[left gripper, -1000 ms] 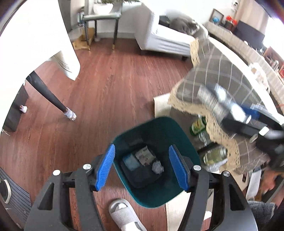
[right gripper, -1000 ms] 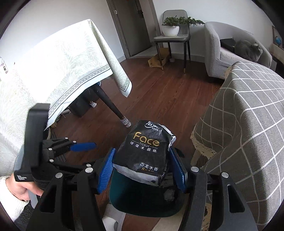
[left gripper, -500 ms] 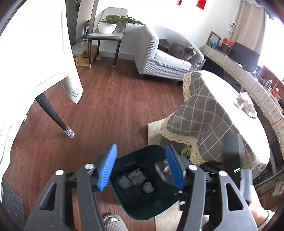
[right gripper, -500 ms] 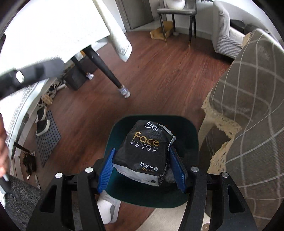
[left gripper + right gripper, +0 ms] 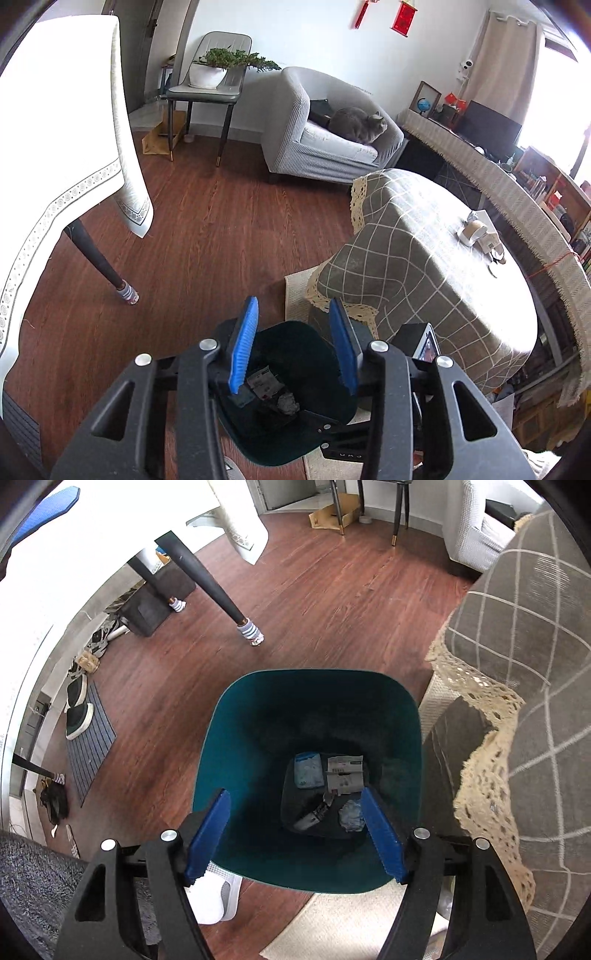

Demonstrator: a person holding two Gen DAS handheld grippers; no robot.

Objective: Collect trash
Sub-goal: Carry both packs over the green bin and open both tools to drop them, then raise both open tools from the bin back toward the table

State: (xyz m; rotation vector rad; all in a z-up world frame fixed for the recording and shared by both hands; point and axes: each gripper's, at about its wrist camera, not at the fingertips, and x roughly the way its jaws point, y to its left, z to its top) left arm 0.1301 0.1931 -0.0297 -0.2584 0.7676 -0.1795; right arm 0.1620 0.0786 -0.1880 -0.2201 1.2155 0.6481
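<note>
Trash was the matter under inspection, and the teal bin [image 5: 306, 775] serves as landmark throughout. The right gripper [image 5: 295, 836] hung directly above the bin's mouth, pointing steeply down into it. Its jaws had just been opening and stood wide with nothing between them. Half a second earlier the same jaws had clamped a black tissue pack over the bin; that pack was no longer in the grip. Among the litter on the bin's floor lay a dark crumpled piece [image 5: 314, 814] beside a blue wrapper [image 5: 307, 770], a grey printed label [image 5: 345, 773] and a crumpled wad [image 5: 351, 814]. Whether the dark piece was the released pack could not be confirmed, though the drop appears, in my judgement, to have landed inside.

The left gripper [image 5: 293, 347] was over the near-left side of the bin, its view having tilted up toward the room since a second ago. Its jaws had just been closing, stood partly open, and held nothing.

To the right of the bin stood a low surface under a grey checked cloth [image 5: 424, 258]. A white slipper [image 5: 214, 897] touched the bin's near edge.

This item looks delivered; the next piece of trash remained to be found.
</note>
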